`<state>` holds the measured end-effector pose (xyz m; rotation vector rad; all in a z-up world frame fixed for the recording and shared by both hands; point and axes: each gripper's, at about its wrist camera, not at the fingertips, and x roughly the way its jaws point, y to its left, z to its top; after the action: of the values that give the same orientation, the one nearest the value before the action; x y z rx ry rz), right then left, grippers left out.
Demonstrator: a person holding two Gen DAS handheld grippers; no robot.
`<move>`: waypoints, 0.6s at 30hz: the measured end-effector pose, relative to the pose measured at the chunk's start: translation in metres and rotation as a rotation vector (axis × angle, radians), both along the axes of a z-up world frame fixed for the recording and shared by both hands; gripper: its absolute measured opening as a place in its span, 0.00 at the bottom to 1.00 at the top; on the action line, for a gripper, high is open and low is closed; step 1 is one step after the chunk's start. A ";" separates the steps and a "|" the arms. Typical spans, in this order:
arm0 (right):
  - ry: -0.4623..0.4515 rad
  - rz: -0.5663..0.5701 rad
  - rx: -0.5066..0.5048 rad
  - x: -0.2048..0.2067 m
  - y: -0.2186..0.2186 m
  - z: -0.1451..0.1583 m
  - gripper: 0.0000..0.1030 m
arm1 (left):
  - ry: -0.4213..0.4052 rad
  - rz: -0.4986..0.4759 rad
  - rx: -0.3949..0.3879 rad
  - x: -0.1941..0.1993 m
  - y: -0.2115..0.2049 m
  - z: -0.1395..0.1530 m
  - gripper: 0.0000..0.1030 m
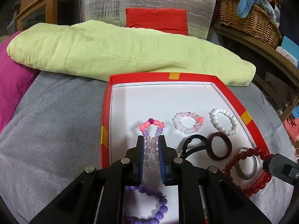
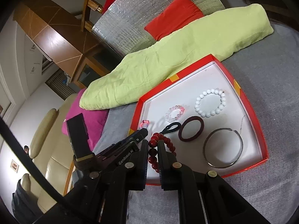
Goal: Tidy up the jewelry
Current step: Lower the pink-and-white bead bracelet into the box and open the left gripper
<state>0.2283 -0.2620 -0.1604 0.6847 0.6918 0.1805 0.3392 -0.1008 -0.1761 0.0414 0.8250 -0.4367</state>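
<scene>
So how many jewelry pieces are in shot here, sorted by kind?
Beaded bracelets: 5 (pink-purple, purple, pink-clear, white, red)
Solid bangles: 2 (maroon, silver)
Black cord loop: 1
Total: 8

This is a home, a lived-in bedroom or sitting room. A grey bedspread (image 1: pixel 56 121) covers a soft surface, with a folded light green quilt (image 1: pixel 112 52) at twelve o'clock, a magenta pillow (image 1: pixel 13 82) at nine and a red cushion (image 1: pixel 157 19) behind. A wicker basket (image 1: pixel 248 16) of cloth sits on a wooden shelf at two o'clock. The right wrist view shows a cream leather sofa (image 2: pixel 44 149) and wooden cabinet (image 2: pixel 56 43) at nine o'clock.
</scene>
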 end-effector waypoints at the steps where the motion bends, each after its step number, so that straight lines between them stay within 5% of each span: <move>1: 0.003 0.000 0.000 0.000 0.000 -0.001 0.10 | 0.008 0.000 -0.004 0.001 0.000 -0.001 0.15; 18: 0.014 0.013 -0.023 -0.002 0.005 -0.002 0.10 | 0.012 -0.035 0.048 -0.009 -0.013 -0.003 0.15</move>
<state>0.2264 -0.2569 -0.1622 0.6597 0.7109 0.1800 0.3305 -0.1134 -0.1794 0.0977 0.8471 -0.4503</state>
